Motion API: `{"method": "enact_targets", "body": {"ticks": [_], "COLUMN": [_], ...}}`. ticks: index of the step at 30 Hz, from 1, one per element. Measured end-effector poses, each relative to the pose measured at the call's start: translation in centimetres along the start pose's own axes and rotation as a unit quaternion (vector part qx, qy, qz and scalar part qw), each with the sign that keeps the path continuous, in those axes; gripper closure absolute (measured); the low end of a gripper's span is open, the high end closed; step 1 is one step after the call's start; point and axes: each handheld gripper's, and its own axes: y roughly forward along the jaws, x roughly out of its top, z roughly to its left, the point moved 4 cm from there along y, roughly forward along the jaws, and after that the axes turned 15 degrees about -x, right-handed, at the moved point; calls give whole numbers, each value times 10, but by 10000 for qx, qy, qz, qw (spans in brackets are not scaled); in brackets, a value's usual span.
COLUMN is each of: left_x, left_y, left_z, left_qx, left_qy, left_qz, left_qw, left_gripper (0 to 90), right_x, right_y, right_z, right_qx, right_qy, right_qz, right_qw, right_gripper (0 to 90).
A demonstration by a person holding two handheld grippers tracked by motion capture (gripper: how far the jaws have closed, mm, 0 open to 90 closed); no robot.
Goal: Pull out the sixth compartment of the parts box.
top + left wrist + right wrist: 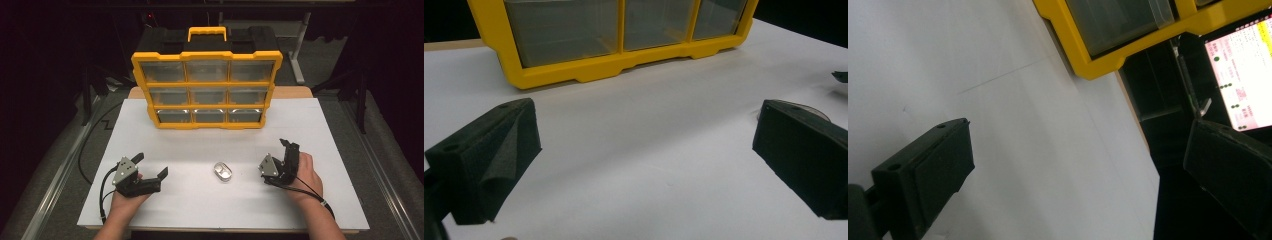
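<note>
Left gripper: fingers wide apart, holding nothing, just above white surface. Right gripper: fingers wide apart too, holding nothing. Small clear dish lies on surface between both grippers, nearer right one, touching neither. Edge of dish peeks behind one left finger in left gripper view. Yellow drawer box stands upright well behind dish, at far side of surface. Each gripper sits in person's hand.
</note>
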Motion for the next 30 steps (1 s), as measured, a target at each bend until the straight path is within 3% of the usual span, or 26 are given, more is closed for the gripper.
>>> {"method": "enact_targets", "body": {"ticks": [9,11,12,14,18,21,26,30], "left_x": [0,0,0,0,0,0,-1,-1], "left_y": [0,0,0,0,0,0,0,1], "left_z": [0,0,0,0,0,-1,0,0], "left_qx": [2,1,1,-1,-12,-18,-7,-30], "left_qy": [6,16,17,16,5,14,48,74], "left_qz": [-14,1,2,6,13,12,50,87], "left_qw": [10000,10000,10000,10000,10000,10000,10000,9999], "left_gripper": [2,2,2,2,2,2,2,6], "right_x": [4,5,4,7,8,10,12,15], "right_y": [-4,-3,-5,-3,-6,-7,-8,-10], "right_z": [5,3,7,4,8,9,13,15], "right_qx": [-112,-170,-123,-243,-290,-331,-309,-433], "right_qy": [-344,-575,-406,-704,-832,-1190,-1419,-1572], "right_qz": [39,-90,47,-133,-101,-144,-155,-201], "right_qw": [9993,9982,9991,9971,9961,9922,9893,9864], "right_gripper": [2,2,2,2,2,2,2,2]}}
